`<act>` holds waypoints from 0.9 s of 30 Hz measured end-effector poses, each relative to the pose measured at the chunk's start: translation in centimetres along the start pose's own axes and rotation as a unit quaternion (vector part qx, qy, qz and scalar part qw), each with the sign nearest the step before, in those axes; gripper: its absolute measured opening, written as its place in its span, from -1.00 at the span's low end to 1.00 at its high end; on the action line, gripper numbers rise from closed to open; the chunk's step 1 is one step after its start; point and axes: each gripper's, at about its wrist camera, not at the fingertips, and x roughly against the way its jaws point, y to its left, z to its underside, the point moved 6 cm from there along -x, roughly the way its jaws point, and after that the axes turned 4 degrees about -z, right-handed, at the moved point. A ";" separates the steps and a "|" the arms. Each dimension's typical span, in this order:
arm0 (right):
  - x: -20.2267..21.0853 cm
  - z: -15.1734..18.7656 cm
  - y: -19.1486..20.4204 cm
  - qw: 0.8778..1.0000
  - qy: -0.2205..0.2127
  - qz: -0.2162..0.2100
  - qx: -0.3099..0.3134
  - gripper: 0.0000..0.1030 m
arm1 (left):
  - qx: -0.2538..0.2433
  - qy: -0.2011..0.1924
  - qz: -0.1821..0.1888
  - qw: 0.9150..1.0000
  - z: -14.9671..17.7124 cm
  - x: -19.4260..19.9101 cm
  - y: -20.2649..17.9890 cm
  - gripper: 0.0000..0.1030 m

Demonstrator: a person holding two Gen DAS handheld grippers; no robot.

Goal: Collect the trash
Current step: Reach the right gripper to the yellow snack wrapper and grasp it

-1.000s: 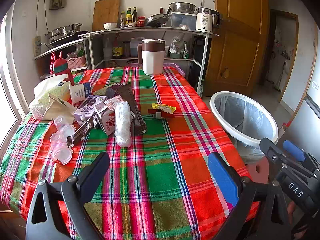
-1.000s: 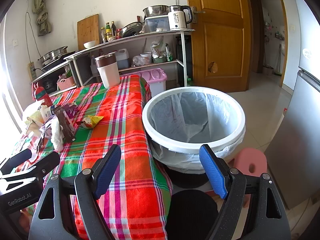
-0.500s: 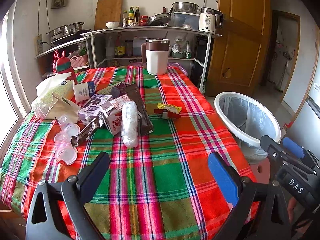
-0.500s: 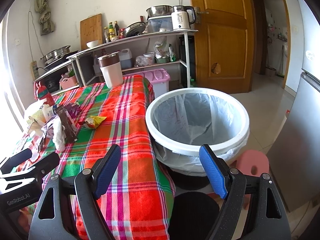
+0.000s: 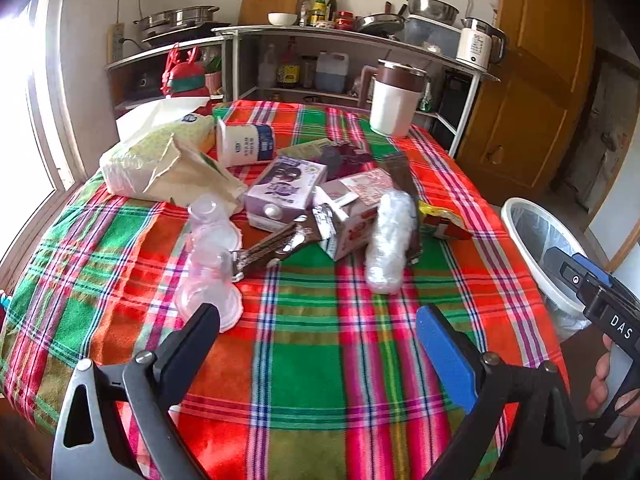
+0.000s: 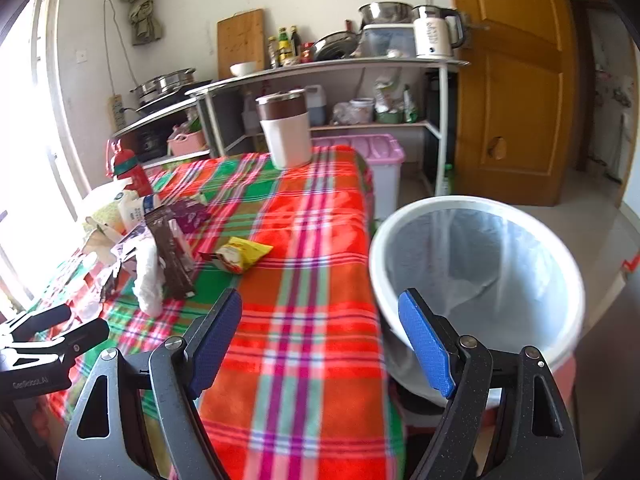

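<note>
**Plaid cloth piled with trash, both grippers empty**

Plaid tablecloth point(image 5: 320, 360) carries our trash in a heap at its left: clear plastic cups point(image 5: 210, 256), a purple carton point(image 5: 286, 192), a white wrapped roll point(image 5: 388, 240), then a yellow snack wrapper point(image 5: 440, 220). Our left gripper point(image 5: 318, 340) hovers above bare cloth, jaws spread, grasping nothing. Right of the table stands the lined bin point(image 6: 476, 280); our right gripper point(image 6: 320, 336) hangs spread between them.
</note>
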 end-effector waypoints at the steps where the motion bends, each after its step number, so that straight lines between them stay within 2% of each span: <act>1: -0.5 -0.2 0.3 1.000 0.002 -0.005 0.002 0.57 | 0.007 0.000 -0.001 1.000 -0.2 -0.2 0.6 0.93; 4: -2.3 -0.7 1.3 1.000 0.021 -0.014 0.000 0.57 | 0.028 0.004 0.002 1.000 -0.6 -0.6 2.4 0.93; 7: -3.7 -1.3 2.2 0.999 0.026 -0.023 -0.007 0.57 | 0.036 -0.002 -0.010 0.999 -1.0 -1.0 3.9 0.93; 10: -5.2 -1.8 2.5 0.999 0.037 -0.026 -0.023 0.55 | 0.055 0.011 0.001 0.998 -1.1 -1.8 5.2 0.93; 15: -7.1 -2.7 2.8 0.997 0.052 -0.031 -0.038 0.47 | 0.073 0.019 -0.003 0.997 -1.4 -2.9 7.1 0.93; 16: -7.6 -2.9 2.8 0.997 0.055 -0.030 -0.042 0.43 | 0.078 0.022 -0.002 0.997 -1.5 -3.1 7.3 0.90; 18: -8.4 -3.1 2.6 0.996 0.062 -0.028 -0.056 0.24 | 0.082 0.017 -0.006 0.996 -1.8 -3.2 7.7 0.86; 24: -9.4 -2.9 3.6 0.995 0.072 -0.051 -0.052 0.23 | 0.085 0.024 0.003 0.996 -1.2 -3.9 8.2 0.79; 27: -9.9 -2.8 4.3 0.995 0.078 -0.045 -0.034 0.23 | 0.079 0.032 0.010 0.996 -0.6 -4.4 7.9 0.61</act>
